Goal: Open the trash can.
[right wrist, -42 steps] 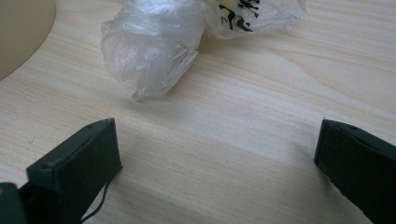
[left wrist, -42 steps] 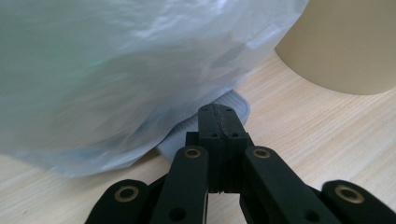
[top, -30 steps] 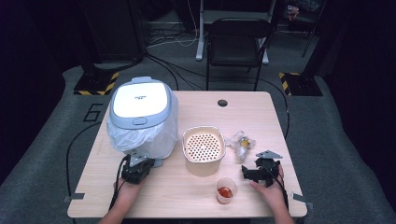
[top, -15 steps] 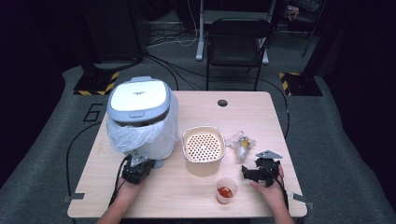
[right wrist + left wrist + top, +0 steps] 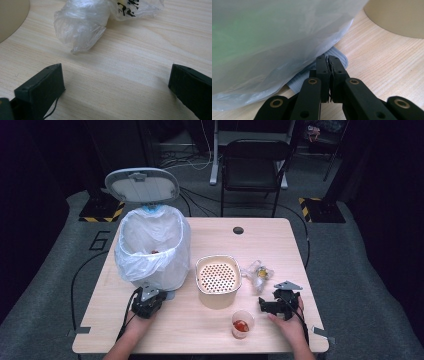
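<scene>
Sprung open since a second ago: bin lid [image 5: 142, 184]. Left gripper [image 5: 329, 60] fingers pressed together on pedal [image 5: 337, 53]; right gripper [image 5: 115, 82] fingers wide, empty. Ready for waste.

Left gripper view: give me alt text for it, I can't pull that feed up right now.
The left gripper has its two black jaws shut together, resting on the grey ribbed pedal at the foot of the bin. The bin's white plastic liner bulges over the upper left, and the beige bowl stands on the wooden table at upper right.
</scene>
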A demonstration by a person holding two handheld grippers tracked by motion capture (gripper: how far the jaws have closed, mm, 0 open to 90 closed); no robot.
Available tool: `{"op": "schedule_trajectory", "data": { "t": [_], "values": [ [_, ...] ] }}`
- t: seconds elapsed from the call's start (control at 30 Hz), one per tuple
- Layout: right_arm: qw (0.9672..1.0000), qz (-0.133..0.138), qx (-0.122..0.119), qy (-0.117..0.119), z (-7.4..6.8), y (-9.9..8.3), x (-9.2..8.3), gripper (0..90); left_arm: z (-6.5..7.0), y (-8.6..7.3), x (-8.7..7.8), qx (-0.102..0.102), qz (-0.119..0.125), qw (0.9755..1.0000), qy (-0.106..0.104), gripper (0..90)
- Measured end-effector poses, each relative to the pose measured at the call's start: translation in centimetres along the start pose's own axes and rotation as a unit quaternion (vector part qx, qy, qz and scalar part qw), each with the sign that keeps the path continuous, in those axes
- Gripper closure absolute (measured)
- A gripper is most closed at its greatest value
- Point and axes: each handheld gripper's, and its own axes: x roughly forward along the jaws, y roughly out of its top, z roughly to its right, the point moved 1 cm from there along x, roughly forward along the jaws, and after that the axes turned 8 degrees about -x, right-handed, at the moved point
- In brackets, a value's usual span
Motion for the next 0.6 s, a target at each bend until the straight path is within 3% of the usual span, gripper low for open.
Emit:
{"op": "schedule_trajectory", "data": {
  "t": [0.2, 0.3, 0.33, 0.43, 0.6],
  "values": [
    [1.0, 0.0, 0.0, 0.0, 0.0, 0.0, 0.0, 0.0, -0.17, 0.32, -0.05, 0.007, -0.016, 0.9998, -0.007, 87.0],
    [1.0, 0.0, 0.0, 0.0, 0.0, 0.0, 0.0, 0.0, -0.16, 0.33, -0.03, 0.008, -0.015, 0.9998, -0.007, 87.0],
    [1.0, 0.0, 0.0, 0.0, 0.0, 0.0, 0.0, 0.0, -0.26, 0.32, -0.03, -0.005, -0.014, 0.9998, -0.01, 87.0],
    [1.0, 0.0, 0.0, 0.0, 0.0, 0.0, 0.0, 0.0, -0.24, 0.29, -0.01, -0.008, -0.012, 0.9998, -0.011, 87.0],
    [1.0, 0.0, 0.0, -0.001, -0.01, 0.01, 0.01, 0.0, -0.16, 0.22, -0.03, 0.002, -0.01, 0.9999, -0.004, 87.0]
  ]
}}
